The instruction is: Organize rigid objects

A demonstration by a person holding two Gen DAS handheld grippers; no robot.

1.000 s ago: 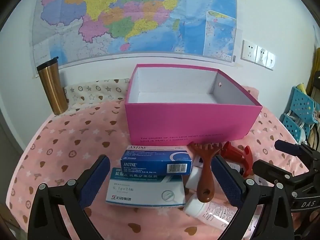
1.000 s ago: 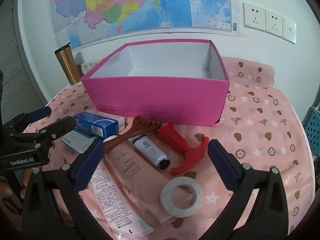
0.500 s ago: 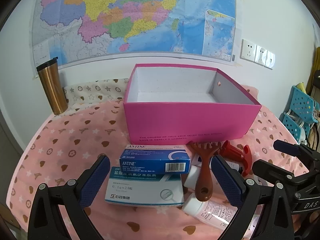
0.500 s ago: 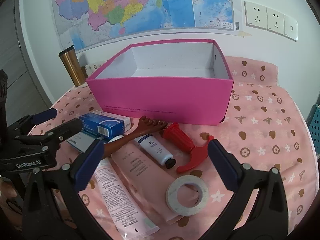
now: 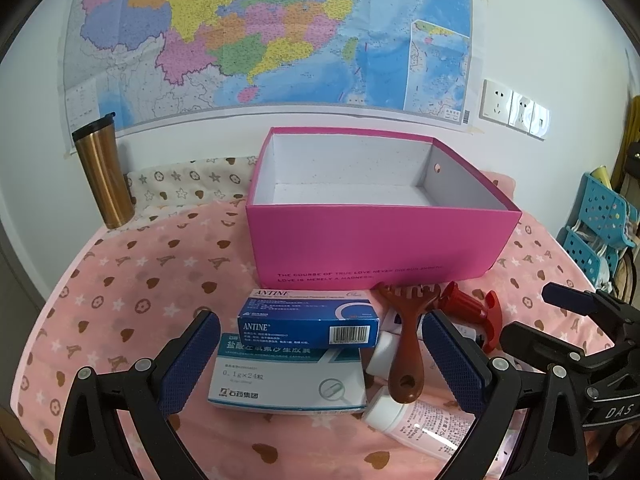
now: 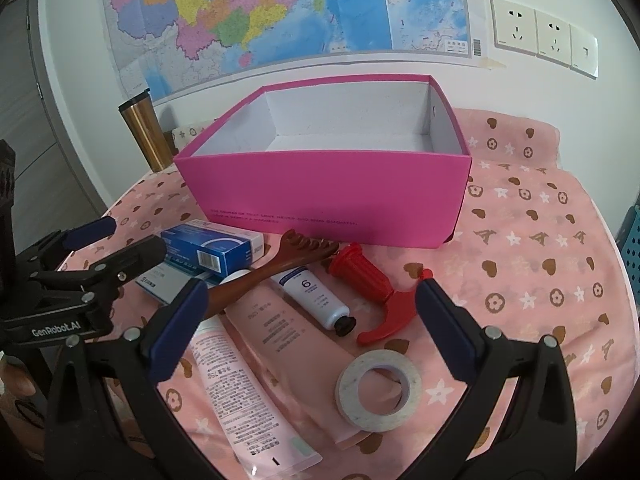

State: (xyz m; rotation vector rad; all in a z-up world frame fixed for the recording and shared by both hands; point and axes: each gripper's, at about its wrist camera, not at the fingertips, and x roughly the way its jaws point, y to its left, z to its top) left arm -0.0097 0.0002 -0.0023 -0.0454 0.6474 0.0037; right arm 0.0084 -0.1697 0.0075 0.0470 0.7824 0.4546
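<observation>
left gripper (image 5: 320, 360): fingers spread wide, nothing between the pads, hovering over the blue ANTINE box (image 5: 308, 322)
right gripper (image 6: 308, 320): fingers spread too, empty, above the white tube (image 6: 316, 294) and red tool (image 6: 372, 290)
pink box (image 5: 380, 248): open top, looks empty inside, sits toward the back of the counter (image 5: 132, 280) w/ its front wall just behind the clutter
clutter: ANTINE box lies on a bigger white medicine box (image 5: 286, 380); brown comb (image 5: 406, 344) just right of it, teeth nearly at the pink wall
front edge: tape roll (image 6: 378, 390) and pink tubes (image 6: 248, 384) near the counter's lip
free room: bare cloth left of the boxes and right of the pink box
gold tumbler (image 5: 103, 170): upright, back left by the wall
</observation>
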